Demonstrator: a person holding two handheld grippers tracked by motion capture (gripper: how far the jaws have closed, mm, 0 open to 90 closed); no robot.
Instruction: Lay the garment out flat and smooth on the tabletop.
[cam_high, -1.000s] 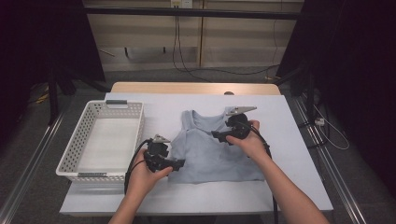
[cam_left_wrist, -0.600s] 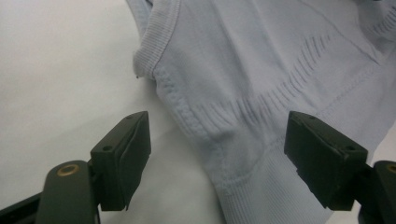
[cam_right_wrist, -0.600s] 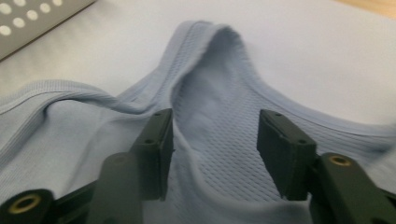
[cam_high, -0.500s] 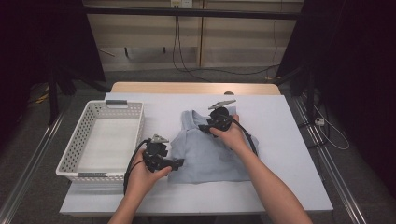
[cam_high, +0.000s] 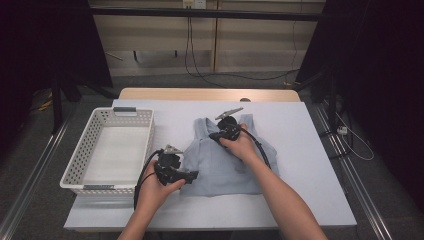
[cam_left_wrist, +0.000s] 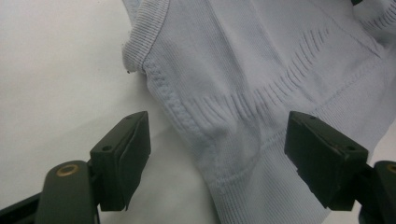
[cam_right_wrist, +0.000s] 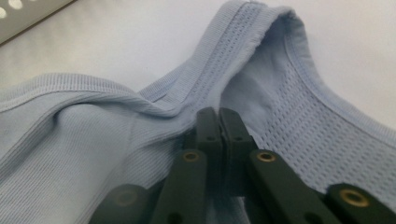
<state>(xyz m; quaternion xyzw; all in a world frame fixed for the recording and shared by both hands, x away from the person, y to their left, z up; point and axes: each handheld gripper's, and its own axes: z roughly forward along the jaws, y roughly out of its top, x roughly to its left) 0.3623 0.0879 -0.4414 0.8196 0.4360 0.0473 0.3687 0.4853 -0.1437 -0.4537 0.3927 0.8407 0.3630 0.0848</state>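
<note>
A light blue knit tank top (cam_high: 226, 162) lies flat on the white bench (cam_high: 310, 165), front up, with a white basket (cam_high: 107, 150) just beside it on the left. We judge it light, soft and floppy; it will sag and fold wherever it is lifted, so the thicker ribbed edges at strap, armhole and hem are the best places to take hold.

Our right gripper (cam_right_wrist: 219, 123) has its fingers pinched together on the cloth at the base of a shoulder strap, by the neckline. They have just been closing, with fabric between them.

Our left gripper (cam_left_wrist: 217, 154) rests at the top's lower left corner, its fingers wide apart with the side seam between them, not pressing it.

A second earlier, the right hand sat further right at the other strap; it has since shifted left toward the neckline. The left hand has kept its place.
</note>
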